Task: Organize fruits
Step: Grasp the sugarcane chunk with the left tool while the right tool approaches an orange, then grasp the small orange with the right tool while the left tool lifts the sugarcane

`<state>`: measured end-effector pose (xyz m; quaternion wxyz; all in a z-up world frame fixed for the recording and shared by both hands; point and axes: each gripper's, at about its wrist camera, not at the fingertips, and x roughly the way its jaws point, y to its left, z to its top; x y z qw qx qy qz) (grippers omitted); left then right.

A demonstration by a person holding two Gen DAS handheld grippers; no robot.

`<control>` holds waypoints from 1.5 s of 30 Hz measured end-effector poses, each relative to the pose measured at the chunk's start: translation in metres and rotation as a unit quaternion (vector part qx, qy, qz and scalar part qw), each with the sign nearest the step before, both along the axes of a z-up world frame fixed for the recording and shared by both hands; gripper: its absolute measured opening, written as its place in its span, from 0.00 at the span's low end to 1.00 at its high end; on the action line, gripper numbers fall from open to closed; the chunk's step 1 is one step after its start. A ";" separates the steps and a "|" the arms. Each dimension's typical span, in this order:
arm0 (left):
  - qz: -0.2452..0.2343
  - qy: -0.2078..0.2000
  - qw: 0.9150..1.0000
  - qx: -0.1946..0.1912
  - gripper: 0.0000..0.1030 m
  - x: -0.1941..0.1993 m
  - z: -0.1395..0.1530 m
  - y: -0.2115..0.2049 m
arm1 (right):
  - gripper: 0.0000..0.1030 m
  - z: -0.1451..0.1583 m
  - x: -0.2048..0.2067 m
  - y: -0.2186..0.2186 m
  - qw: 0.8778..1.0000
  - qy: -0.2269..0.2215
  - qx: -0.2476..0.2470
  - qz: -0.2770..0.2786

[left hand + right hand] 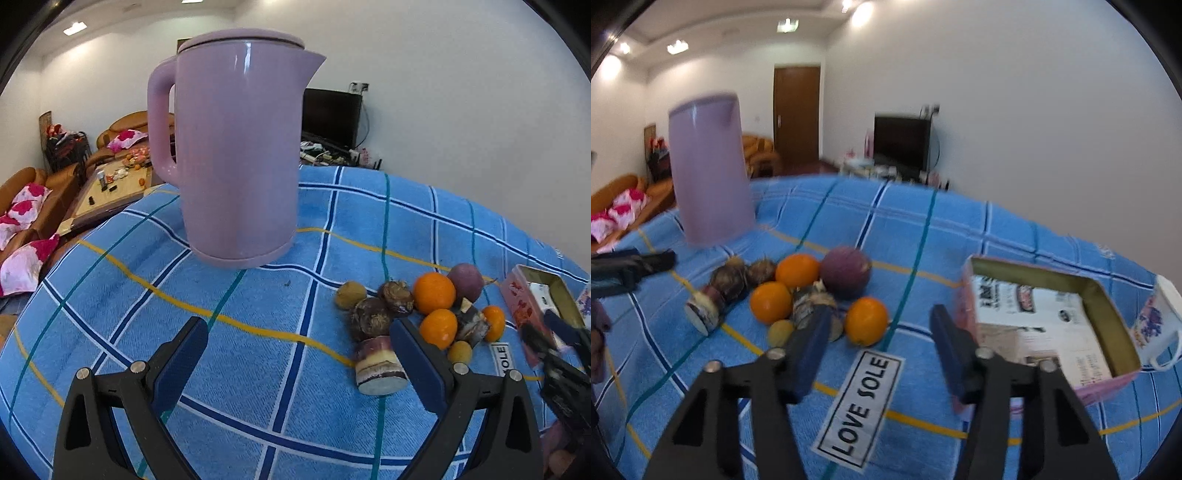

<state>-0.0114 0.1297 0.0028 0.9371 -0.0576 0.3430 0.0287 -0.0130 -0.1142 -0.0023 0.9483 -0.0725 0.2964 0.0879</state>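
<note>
Currently both claws agape, empty; fruit pile [798, 295] mid-cloth, box [1052, 325] right, kettle [232, 155] behind.

The left black two-finger gripper with blue pads [297, 363] is angling downward, its fingers [183, 356] standing wide apart with nothing between them. The right black gripper with blue pads [881, 343] is likewise tilting downward, its fingers [945, 343] parted and gripping nothing, appearing blurred in the left wrist view.
</note>
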 end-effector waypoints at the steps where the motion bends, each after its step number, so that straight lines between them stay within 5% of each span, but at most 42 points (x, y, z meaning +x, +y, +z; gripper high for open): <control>1: -0.004 -0.001 1.000 0.003 0.97 -0.002 0.000 -0.002 | 0.51 -0.003 0.006 0.002 1.000 0.015 -0.003 -0.004; 10: -0.075 0.033 0.994 0.069 0.96 0.002 -0.022 -0.060 | 0.48 -0.025 0.040 -0.007 0.994 0.111 0.012 -0.017; 19: -0.063 0.094 0.993 0.017 0.62 0.021 -0.047 -0.047 | 0.51 -0.029 0.058 0.014 0.993 0.117 -0.027 0.012; 24: -0.066 0.080 0.995 -0.007 0.39 0.019 -0.045 -0.041 | 0.41 -0.037 0.063 0.027 0.990 0.127 -0.048 0.034; 28: -0.059 0.075 0.995 -0.022 0.38 0.018 -0.044 -0.037 | 0.39 -0.036 0.061 0.022 0.991 0.127 -0.026 0.047; 35: -0.055 0.033 0.996 -0.055 0.38 0.001 -0.033 -0.027 | 0.34 -0.023 0.043 -0.013 0.987 0.098 0.098 0.075; 38: -0.065 0.012 0.996 -0.066 0.38 -0.008 -0.026 -0.029 | 0.17 -0.017 0.036 -0.020 0.985 0.086 0.127 0.083; 45: -0.066 -0.014 0.996 -0.051 0.38 -0.014 -0.015 -0.037 | 0.22 -0.010 0.028 -0.025 0.983 0.071 0.140 0.092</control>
